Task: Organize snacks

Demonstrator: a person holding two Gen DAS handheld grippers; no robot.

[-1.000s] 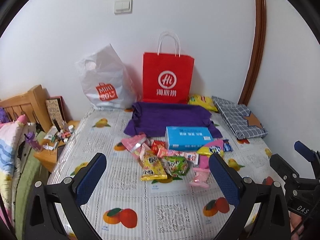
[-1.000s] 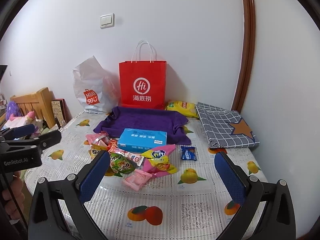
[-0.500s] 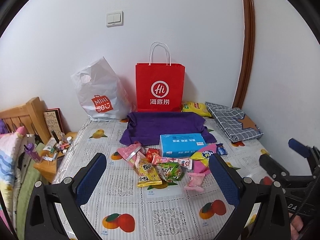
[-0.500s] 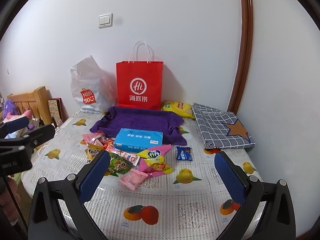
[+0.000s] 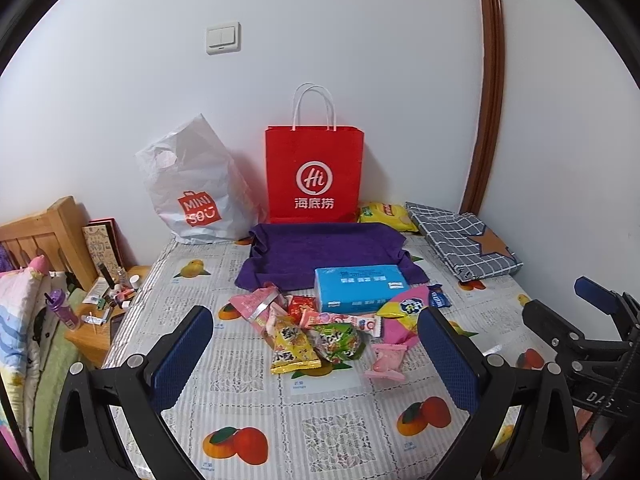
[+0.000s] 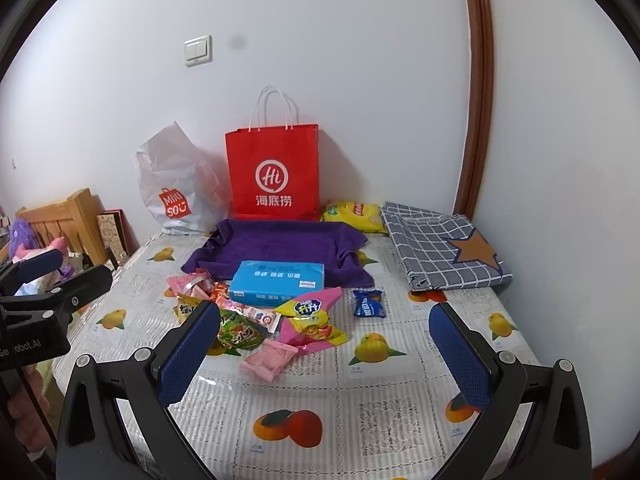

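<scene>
A heap of snack packets (image 5: 316,332) (image 6: 256,320) lies mid-table on the fruit-print cloth (image 5: 328,432). Among them are a blue box (image 5: 358,288) (image 6: 278,282), a yellow packet (image 5: 294,350), a green packet (image 5: 340,340), a pink packet (image 6: 270,358) and a small blue packet (image 6: 369,303) lying apart to the right. A purple cloth (image 5: 328,252) (image 6: 280,248) is spread behind the heap. My left gripper (image 5: 316,340) hangs open above the near table, short of the heap. My right gripper (image 6: 324,340) is also open and holds nothing.
A red paper bag (image 5: 315,172) (image 6: 274,172) and a white plastic bag (image 5: 196,192) stand against the back wall. A yellow crisp bag (image 6: 352,214) and a folded checked cloth (image 6: 440,252) lie at the back right. A wooden bed head (image 5: 44,236) and a cluttered stool (image 5: 108,308) stand left.
Both grippers have drawn back and tilted up, so the table and bags sit lower and smaller in view. Nothing on the table has moved; both stay open.
</scene>
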